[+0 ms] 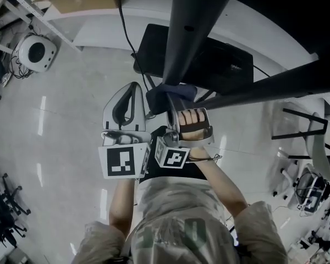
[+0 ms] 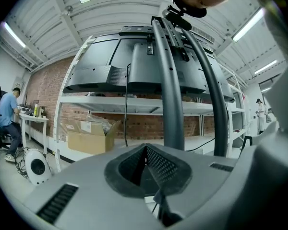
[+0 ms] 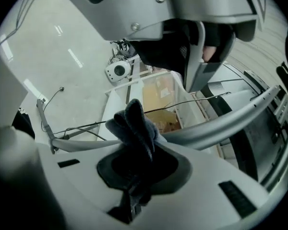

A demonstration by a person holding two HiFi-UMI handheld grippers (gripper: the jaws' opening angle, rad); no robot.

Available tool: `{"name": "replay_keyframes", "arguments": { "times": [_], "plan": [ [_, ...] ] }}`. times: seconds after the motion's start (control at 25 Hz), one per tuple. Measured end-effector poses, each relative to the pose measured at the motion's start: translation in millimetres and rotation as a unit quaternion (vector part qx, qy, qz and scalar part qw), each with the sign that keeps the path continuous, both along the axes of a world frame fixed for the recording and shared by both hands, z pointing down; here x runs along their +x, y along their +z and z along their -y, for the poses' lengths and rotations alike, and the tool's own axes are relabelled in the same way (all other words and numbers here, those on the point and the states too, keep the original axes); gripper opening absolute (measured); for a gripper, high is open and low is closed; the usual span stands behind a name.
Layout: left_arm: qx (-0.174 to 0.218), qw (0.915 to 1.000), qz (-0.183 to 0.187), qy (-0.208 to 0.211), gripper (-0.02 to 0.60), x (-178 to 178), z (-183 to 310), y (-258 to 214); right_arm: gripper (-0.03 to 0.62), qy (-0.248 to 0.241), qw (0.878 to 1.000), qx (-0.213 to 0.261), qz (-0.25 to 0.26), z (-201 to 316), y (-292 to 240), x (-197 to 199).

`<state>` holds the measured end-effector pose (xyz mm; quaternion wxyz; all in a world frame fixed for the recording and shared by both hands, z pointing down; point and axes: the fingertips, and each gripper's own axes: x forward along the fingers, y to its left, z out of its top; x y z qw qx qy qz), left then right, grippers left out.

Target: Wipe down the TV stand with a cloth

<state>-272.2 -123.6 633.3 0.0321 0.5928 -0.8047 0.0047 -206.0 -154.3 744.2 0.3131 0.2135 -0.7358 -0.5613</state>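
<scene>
Over at the far left, a round white device (image 1: 36,51) sits on the pale, shiny floor (image 1: 60,120), well apart from the person. Next comes the left gripper (image 1: 131,89), held out in front of the person's chest with its marker cube (image 1: 122,161) nearest the body. Its own view shows the left gripper (image 2: 145,152) with its pads drawn together and nothing between them. It is aimed at the TV stand (image 2: 173,104), whose two dark poles rise from low in that view, long axis upright, to the back of the television (image 2: 134,66). Just to the right of it, a dark blue cloth (image 1: 168,95) is bunched up against the stand's pole. The right gripper (image 1: 173,111) is clenched on that cloth, with the person's hand (image 1: 193,122) wrapped round the handle. In the right gripper view the cloth (image 3: 132,123) sticks out past the jaws, its folds running lengthwise along them, and it lies against a grey tube of the stand (image 3: 225,119) that crosses the view on a slant. From above, the TV stand (image 1: 195,21) shows as a thick dark pole running from the top of the view down to the cloth, with its flat black base (image 1: 220,65) on the floor just to the right.
</scene>
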Motion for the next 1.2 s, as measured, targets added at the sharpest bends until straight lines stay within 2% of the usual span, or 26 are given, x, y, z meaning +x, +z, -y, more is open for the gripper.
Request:
{"name": "replay_keyframes", "arguments": {
  "times": [0.32, 0.48, 0.56, 0.64, 0.76, 0.96, 1.08, 1.2],
  "plan": [
    [0.013, 0.9999, 0.002, 0.006, 0.015, -6, 9, 14, 0.057, -0.005, 1.000, -0.005, -0.015, -4, 40, 1],
    [0.009, 1.0000, -0.002, 0.003, 0.015, -7, 9, 5, 0.057, 0.001, 0.998, -0.042, -0.037, -2, 45, 1],
    [0.002, 1.0000, -0.009, -0.002, 0.015, -6, 5, -14, 0.057, 0.006, 0.997, -0.068, -0.047, -4, 32, 3],
    [-0.011, 0.9998, -0.015, -0.004, 0.015, -5, -2, -42, 0.057, 0.011, 0.996, -0.080, -0.044, -8, -1, 6],
    [-0.018, 0.9998, -0.006, -0.008, 0.015, -6, -8, -103, 0.057, 0.013, 0.996, -0.086, -0.009, -10, -83, 5],
    [0.002, 0.9999, 0.012, -0.007, 0.015, 11, -11, -206, 0.057, 0.010, 0.992, -0.072, 0.105, -3, -251, 10],
    [0.029, 0.9990, 0.035, 0.000, 0.015, 29, -5, -262, 0.057, 0.004, 0.980, -0.060, 0.187, 3, -342, 23],
    [0.054, 0.9974, 0.048, 0.007, 0.015, 46, -6, -302, 0.057, -0.003, 0.962, -0.067, 0.264, 1, -403, 48]
  ]
}}
